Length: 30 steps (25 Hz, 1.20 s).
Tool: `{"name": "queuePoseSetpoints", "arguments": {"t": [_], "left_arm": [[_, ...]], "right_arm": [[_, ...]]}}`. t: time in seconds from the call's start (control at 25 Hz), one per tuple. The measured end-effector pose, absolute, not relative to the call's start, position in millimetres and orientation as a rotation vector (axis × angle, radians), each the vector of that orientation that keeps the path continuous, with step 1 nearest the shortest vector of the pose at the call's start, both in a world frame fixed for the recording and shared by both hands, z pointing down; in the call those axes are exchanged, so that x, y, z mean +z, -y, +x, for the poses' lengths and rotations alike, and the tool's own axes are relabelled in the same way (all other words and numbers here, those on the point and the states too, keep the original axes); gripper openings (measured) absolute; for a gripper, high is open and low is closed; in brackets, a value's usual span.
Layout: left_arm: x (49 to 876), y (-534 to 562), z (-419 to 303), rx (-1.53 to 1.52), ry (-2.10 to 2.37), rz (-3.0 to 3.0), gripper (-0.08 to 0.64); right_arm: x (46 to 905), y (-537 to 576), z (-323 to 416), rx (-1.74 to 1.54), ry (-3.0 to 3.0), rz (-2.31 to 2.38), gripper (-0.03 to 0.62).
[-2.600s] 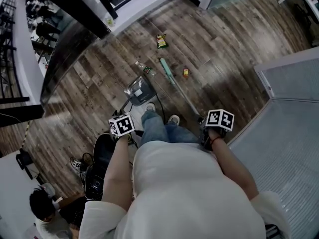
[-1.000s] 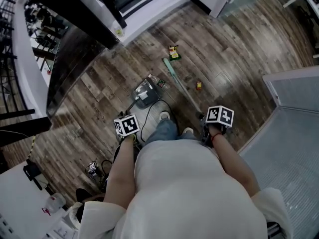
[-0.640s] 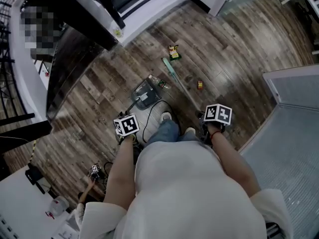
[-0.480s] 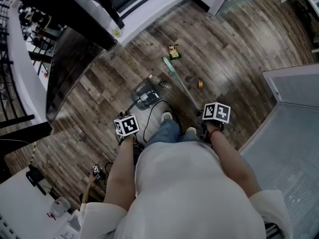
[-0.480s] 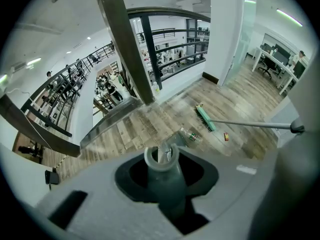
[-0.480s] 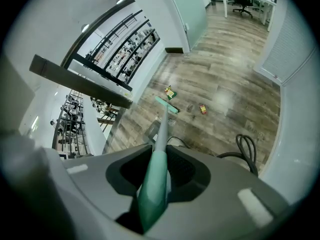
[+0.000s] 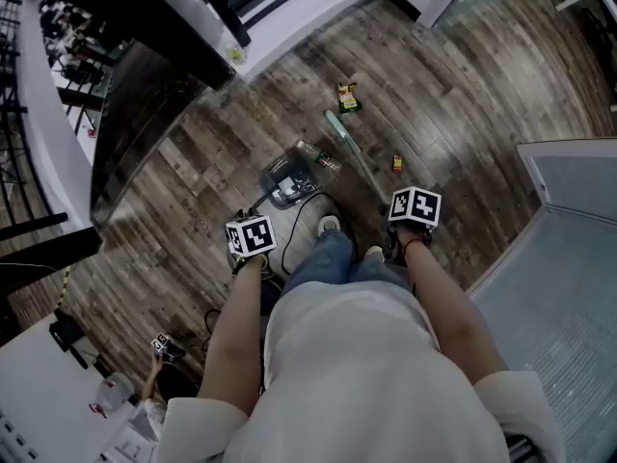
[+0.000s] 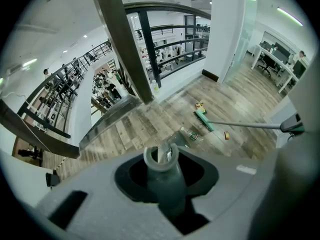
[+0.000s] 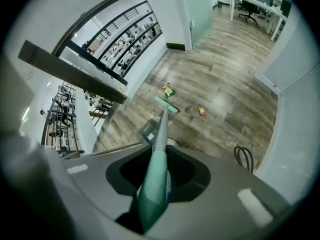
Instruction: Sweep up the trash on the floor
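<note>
The person is standing on a wooden floor (image 7: pixel 463 95), and all the trash is lying on it just ahead of the feet. The right gripper (image 9: pixel 154 184) is holding the broom (image 9: pixel 166 105) by the green sleeve near the top of its handle, with the jaws pressed closed on it. The broom head is resting on the boards between the snack packet and the small piece. The left gripper (image 8: pixel 161 164) is keeping its jaws closed around the grey tube handle of the dustpan (image 7: pixel 287 177), which is sitting on the floor.

A clear plastic bottle (image 7: pixel 319 156) is lying at the pan's edge. A yellow-green snack packet (image 7: pixel 347 97) is lying farther off, and a small red-yellow piece (image 7: pixel 396 163) is nearer the right foot.

The broom is probably stiff and light. The empty bottle is likely to roll, and the packet to slide easily. No writing is readable at this size.
</note>
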<state>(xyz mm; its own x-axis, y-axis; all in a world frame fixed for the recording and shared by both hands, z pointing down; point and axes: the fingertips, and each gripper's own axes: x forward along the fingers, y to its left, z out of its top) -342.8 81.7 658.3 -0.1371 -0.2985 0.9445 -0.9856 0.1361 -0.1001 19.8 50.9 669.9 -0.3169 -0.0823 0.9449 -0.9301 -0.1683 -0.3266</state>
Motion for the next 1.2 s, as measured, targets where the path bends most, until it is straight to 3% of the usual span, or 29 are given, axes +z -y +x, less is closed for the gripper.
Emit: {"name": "queuePoseSetpoints", "arguments": {"t": [1.2], "left_arm": [[663,-60,-365,1.087,1.567,1.282,0.094]], "right_arm": [[704,-88,-55,1.601,1.292,1.007,0.097]]}}
